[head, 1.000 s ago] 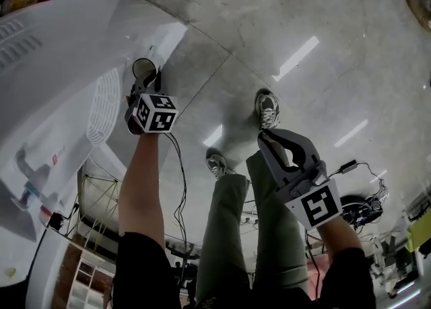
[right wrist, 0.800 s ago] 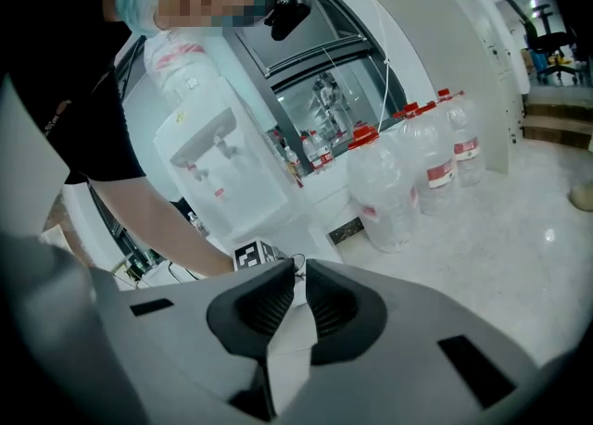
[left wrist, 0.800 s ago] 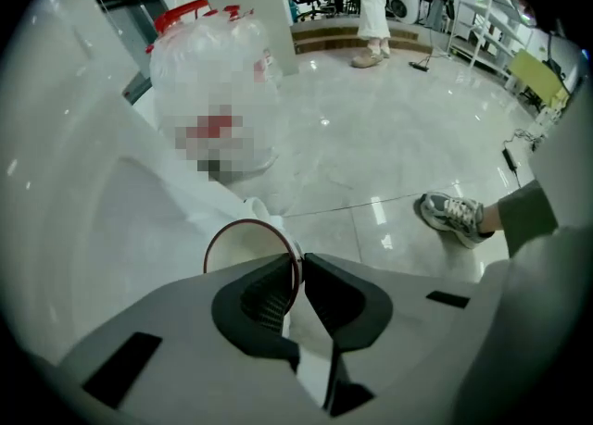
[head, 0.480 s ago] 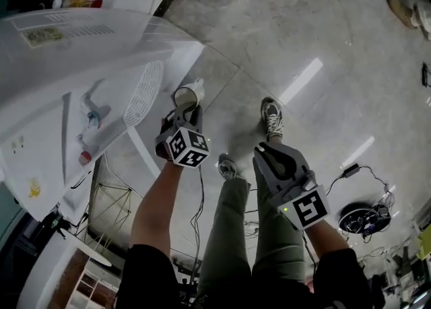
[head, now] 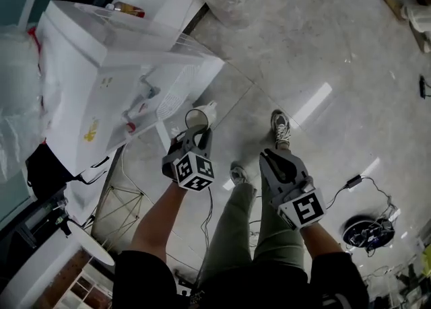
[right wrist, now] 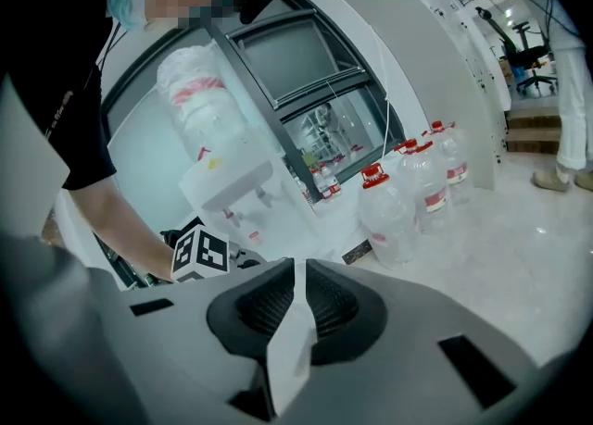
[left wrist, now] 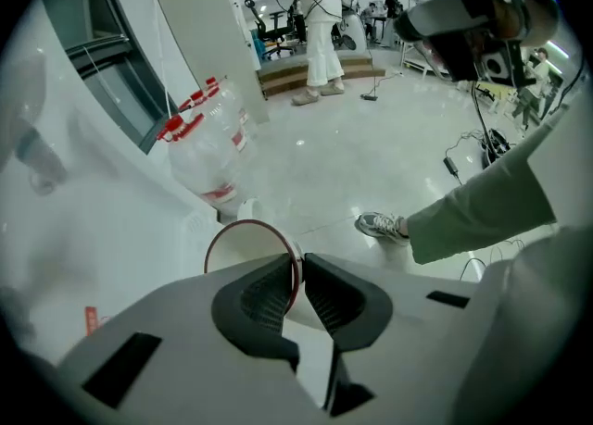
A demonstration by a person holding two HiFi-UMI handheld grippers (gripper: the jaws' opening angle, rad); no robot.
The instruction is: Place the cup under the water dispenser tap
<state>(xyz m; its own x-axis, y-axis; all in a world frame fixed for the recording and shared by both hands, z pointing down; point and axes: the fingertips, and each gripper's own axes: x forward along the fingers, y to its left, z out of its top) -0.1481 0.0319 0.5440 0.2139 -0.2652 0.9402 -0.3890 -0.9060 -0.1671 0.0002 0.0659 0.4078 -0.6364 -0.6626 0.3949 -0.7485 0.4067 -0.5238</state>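
Note:
A white paper cup with a red rim (left wrist: 248, 249) is pinched by its wall between the pads of my left gripper (left wrist: 301, 282), which is shut on it. In the head view the cup (head: 200, 115) hangs tilted over the floor, just right of the white water dispenser (head: 108, 65). The dispenser's taps (head: 138, 108) sit a little left of the cup. My right gripper (head: 275, 161) hovers above the person's legs, shut with nothing between its fingers. In the right gripper view the right gripper (right wrist: 295, 295) looks towards the dispenser (right wrist: 227, 178).
Several large water bottles with red caps (right wrist: 394, 201) stand on the floor beyond the dispenser, one close by (left wrist: 208, 150). The person's shoes (head: 281, 128) rest on the shiny floor below. Cables and a round device (head: 367, 230) lie at the lower right. Another person in white (left wrist: 320, 20) stands far back.
Both grippers have risen, the left one carrying the cup up beside the dispenser's front. The head view has swung so the dispenser's taps and bottles now show.

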